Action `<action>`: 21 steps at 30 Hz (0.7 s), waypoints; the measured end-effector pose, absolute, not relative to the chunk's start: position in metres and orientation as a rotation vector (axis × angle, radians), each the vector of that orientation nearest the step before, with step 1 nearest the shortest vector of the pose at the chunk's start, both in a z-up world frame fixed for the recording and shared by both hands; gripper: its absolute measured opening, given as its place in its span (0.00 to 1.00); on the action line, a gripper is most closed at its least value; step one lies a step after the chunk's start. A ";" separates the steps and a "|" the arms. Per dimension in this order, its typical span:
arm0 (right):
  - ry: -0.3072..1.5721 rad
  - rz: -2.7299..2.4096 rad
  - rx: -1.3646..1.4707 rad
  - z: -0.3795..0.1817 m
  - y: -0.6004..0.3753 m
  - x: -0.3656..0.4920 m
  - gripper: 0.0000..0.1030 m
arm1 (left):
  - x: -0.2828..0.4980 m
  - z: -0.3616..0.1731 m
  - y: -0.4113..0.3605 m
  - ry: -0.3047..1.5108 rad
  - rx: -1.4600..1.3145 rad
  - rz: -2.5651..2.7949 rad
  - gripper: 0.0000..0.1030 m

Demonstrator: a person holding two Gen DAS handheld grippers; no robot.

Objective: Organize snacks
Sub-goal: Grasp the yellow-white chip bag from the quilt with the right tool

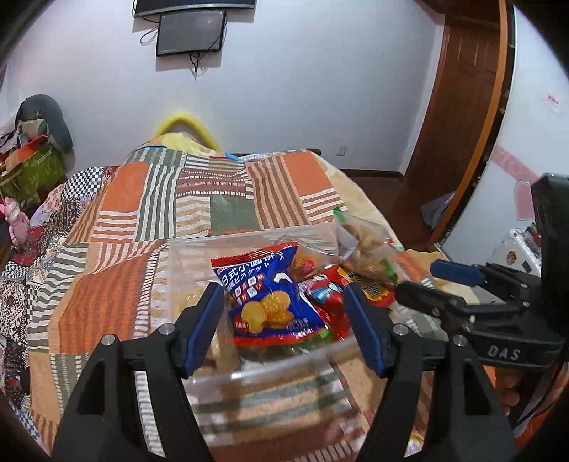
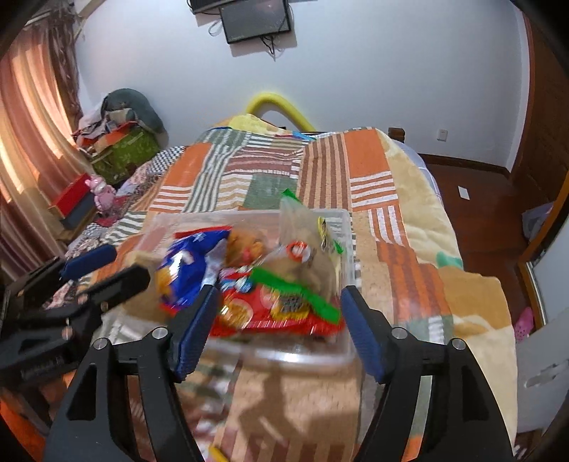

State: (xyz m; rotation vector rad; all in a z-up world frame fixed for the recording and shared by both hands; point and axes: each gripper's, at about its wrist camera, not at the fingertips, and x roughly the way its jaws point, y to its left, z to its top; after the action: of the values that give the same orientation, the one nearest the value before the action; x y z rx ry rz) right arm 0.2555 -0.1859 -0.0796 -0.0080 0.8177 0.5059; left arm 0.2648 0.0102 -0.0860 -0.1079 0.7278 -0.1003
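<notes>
On the quilt (image 1: 117, 227), one clear bin (image 1: 270, 376) holds four snack packets (image 1: 274, 302) — both tongs (image 1: 284, 330) (image 2: 275, 330) released.

Patchwork quilt (image 1: 142, 220) over bed; dark screen (image 1: 191, 32) on white wall; pink toy (image 2: 102, 193) beside curtain (image 2: 32, 117); wooden door (image 1: 462, 106).

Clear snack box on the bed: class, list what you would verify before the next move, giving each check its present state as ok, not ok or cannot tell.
1. Clear box rests on the patchwork quilt: ok.
2. Blue biscuit packet lies inside the box: ok.
3. Red packet lies inside the box: ok.
4. Green-edged clear bag fully inside: not ok, it sticks up above the rim.
5. Left tool is empty and open: ok.
6. Right tool is empty and open: ok, though its view is blurred.
</notes>
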 end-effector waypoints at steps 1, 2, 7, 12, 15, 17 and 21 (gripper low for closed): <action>0.815 0.507 -0.011 -0.080 -0.188 0.251 0.68 | 0.260 -0.084 0.010 0.726 -0.107 -0.101 0.68; 0.814 0.509 -0.014 -0.080 -0.190 0.245 0.68 | 0.253 -0.082 0.011 0.724 -0.104 -0.101 0.69; 0.850 0.533 -0.018 -0.092 -0.194 0.218 0.69 | 0.229 -0.084 0.012 0.748 -0.091 -0.105 0.72; 0.918 0.552 -0.022 -0.117 -0.186 0.199 0.69 | 0.204 -0.104 0.015 0.813 -0.061 -0.106 0.72; 0.976 0.563 -0.036 -0.139 -0.177 0.190 0.69 | 0.192 -0.116 0.017 0.853 -0.062 -0.113 0.72; 1.011 0.567 -0.045 -0.152 -0.172 0.187 0.69 | 0.182 -0.123 0.016 0.875 -0.058 -0.118 0.72; 1.060 0.570 -0.051 -0.170 -0.170 0.184 0.69 | 0.164 -0.134 0.011 0.899 -0.035 -0.127 0.72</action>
State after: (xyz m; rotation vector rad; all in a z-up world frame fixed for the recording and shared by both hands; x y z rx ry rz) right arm 0.1836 -0.1703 -0.1703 -0.0514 1.0600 0.5698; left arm 0.1637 0.0111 -0.1342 -0.0346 0.8985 -0.1272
